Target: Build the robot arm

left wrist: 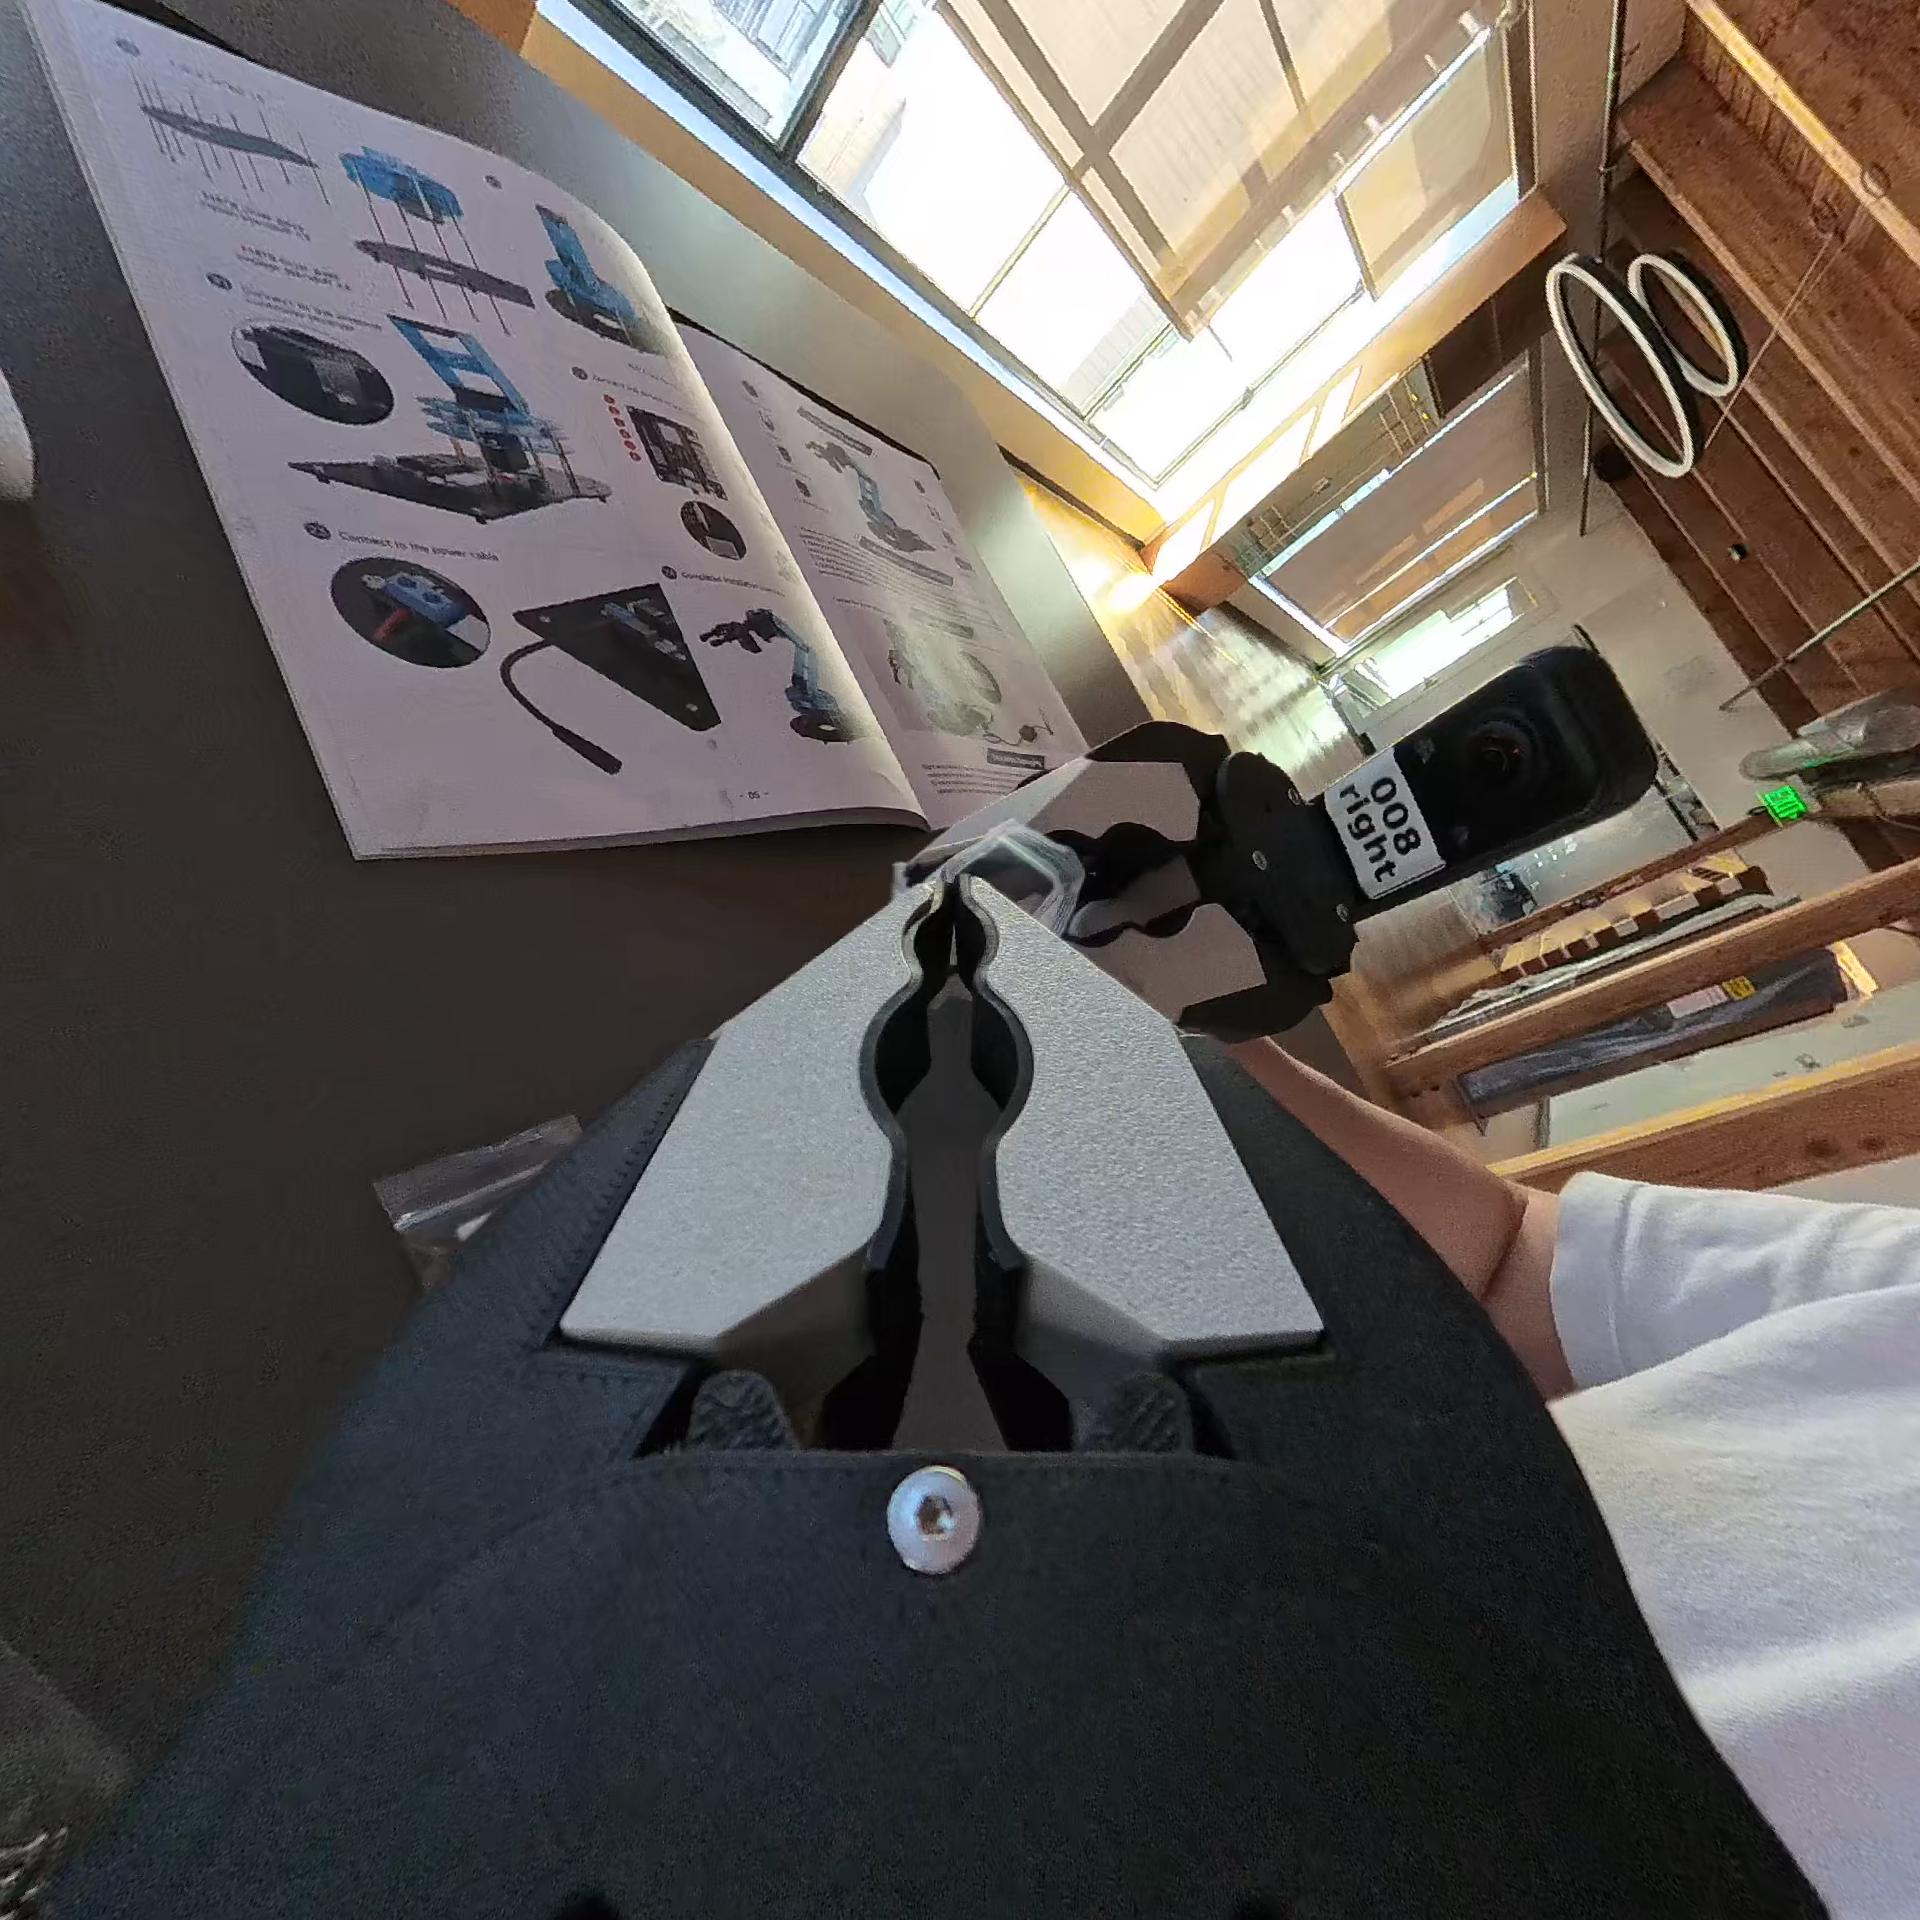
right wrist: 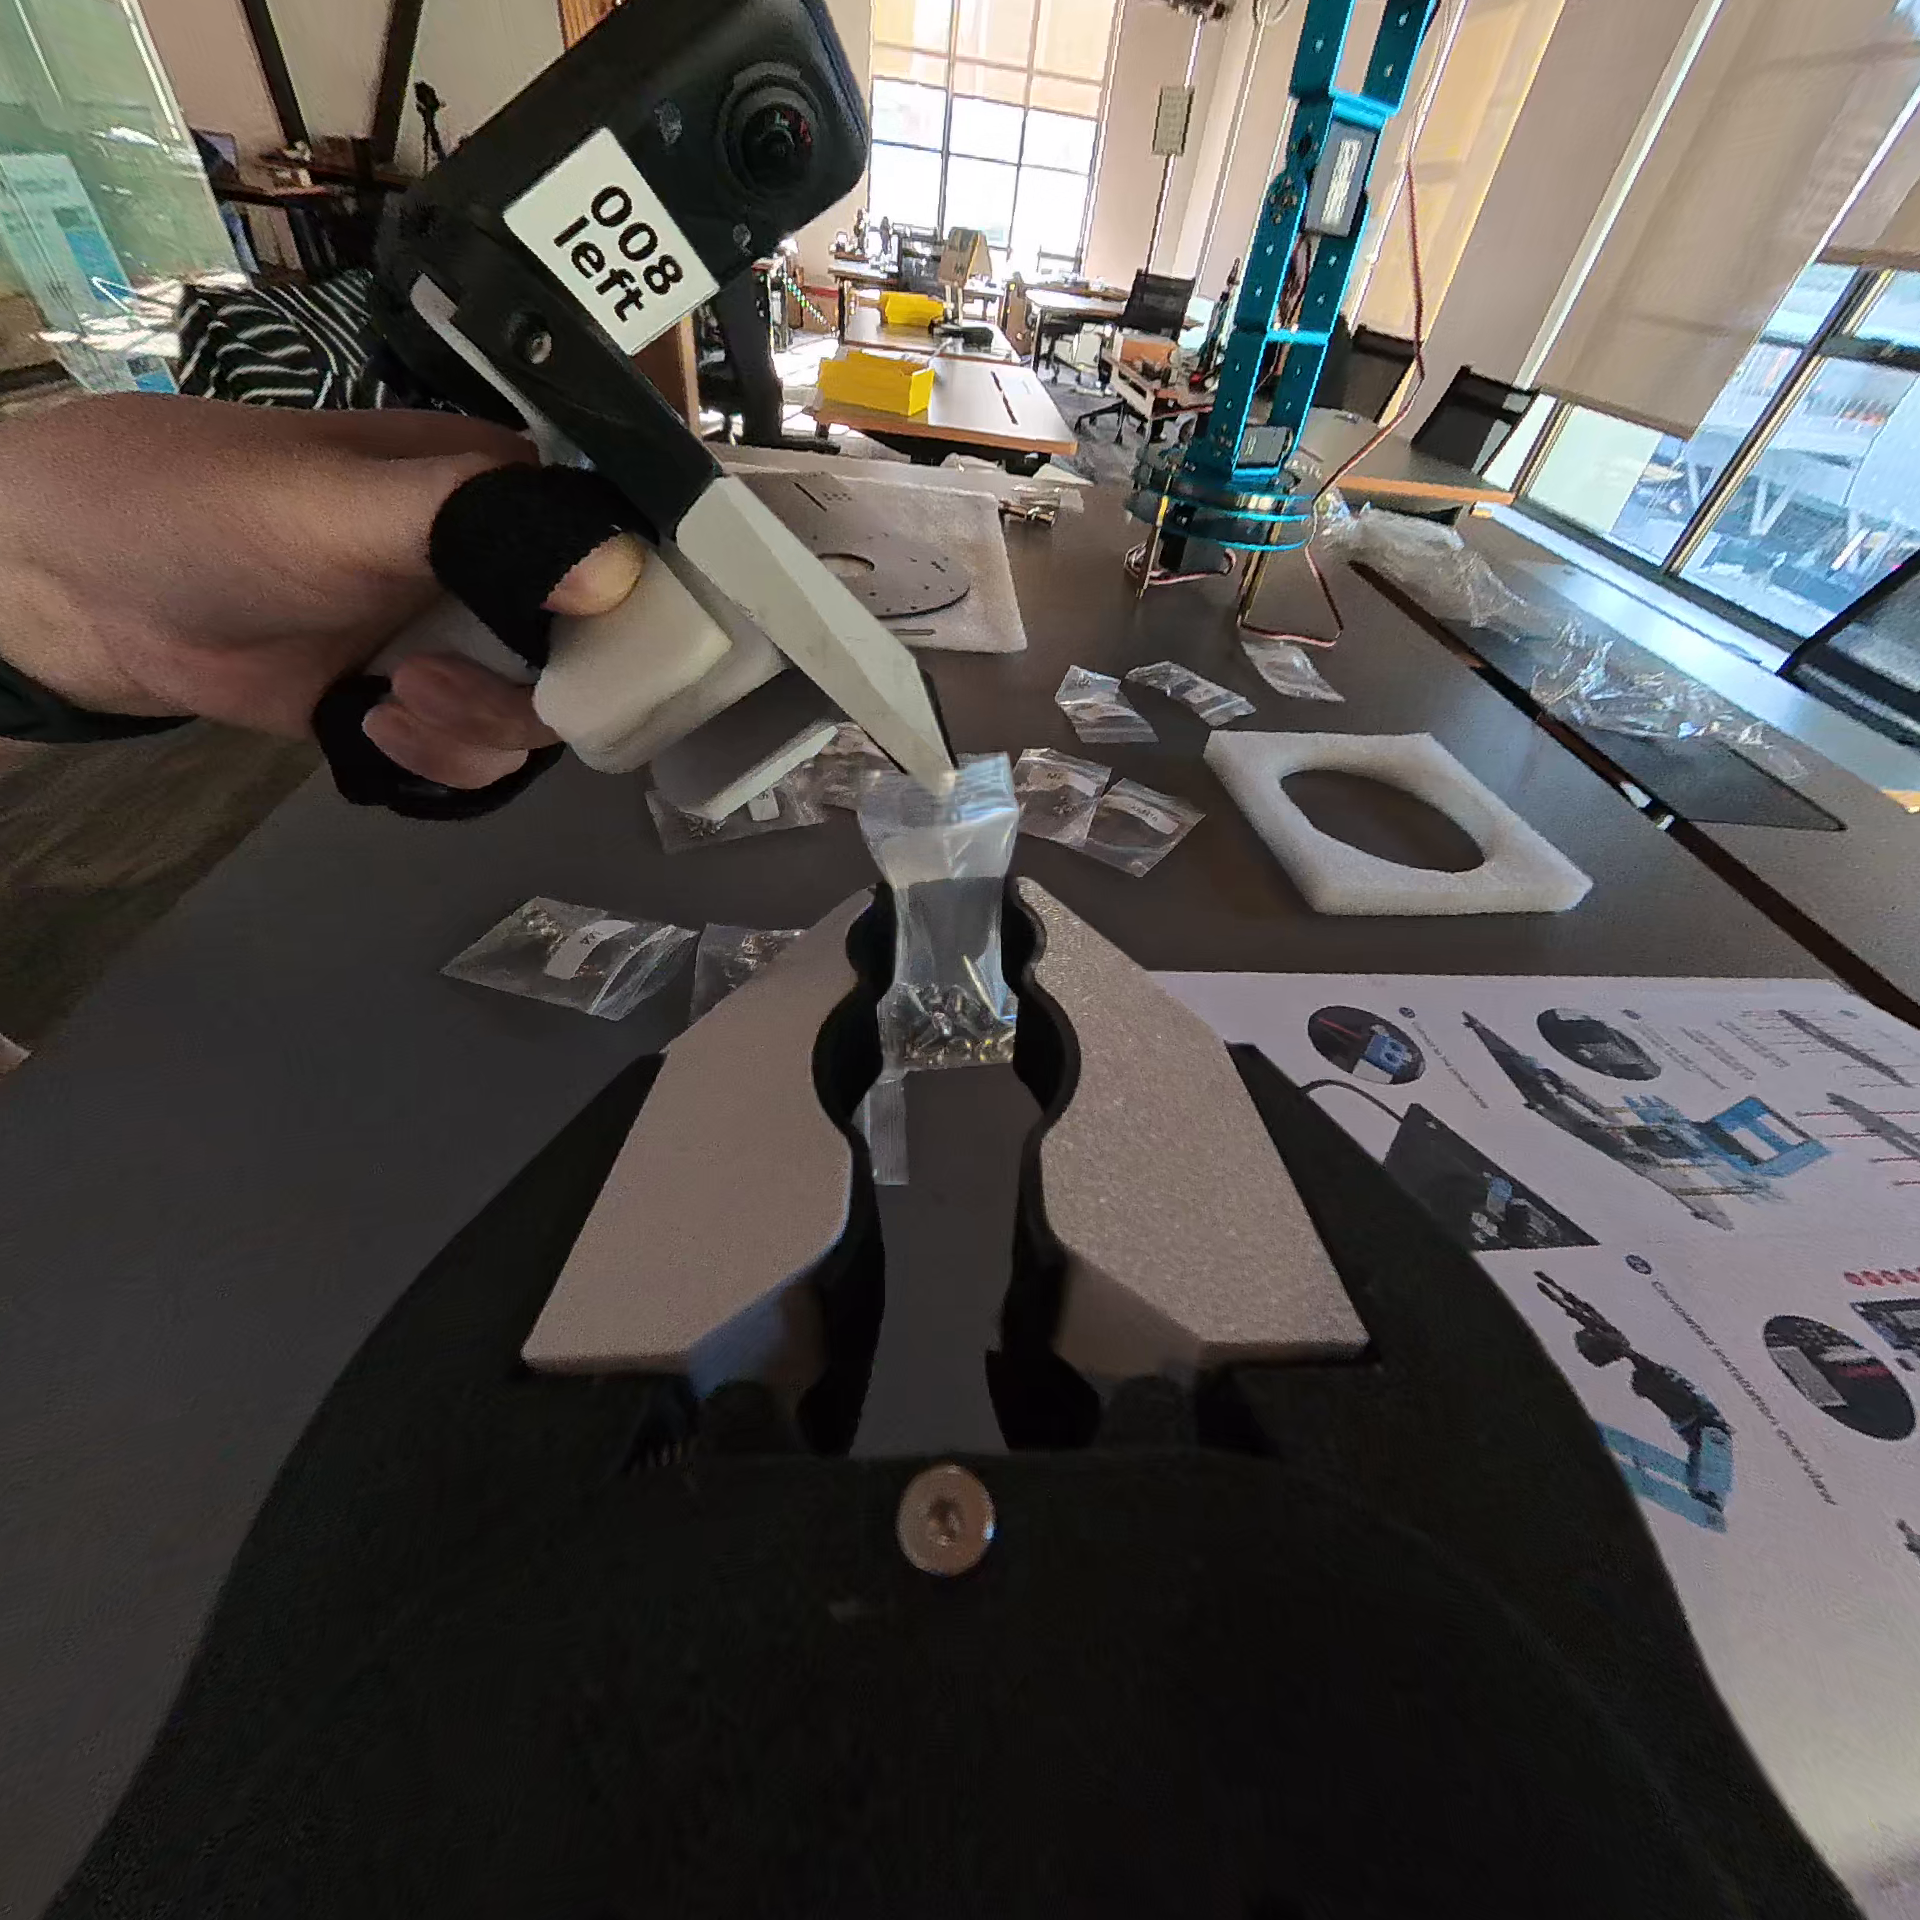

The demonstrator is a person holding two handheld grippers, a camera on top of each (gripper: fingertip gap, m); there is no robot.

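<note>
An open manual (right wrist: 1621, 1164) lies on the dark table (right wrist: 312, 1091). Beyond it lie a white foam frame (right wrist: 1392, 831) and small clear bags (right wrist: 582, 951). A blue metal arm (right wrist: 1288, 312) stands upright farther back.

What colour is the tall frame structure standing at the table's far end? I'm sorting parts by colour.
Blue metal; the frame structure shows best in the right wrist view.

left wrist: close, rolled sideways | right wrist: close, level | shared: manual (left wrist: 499, 499), small bag (right wrist: 940, 935)
</note>
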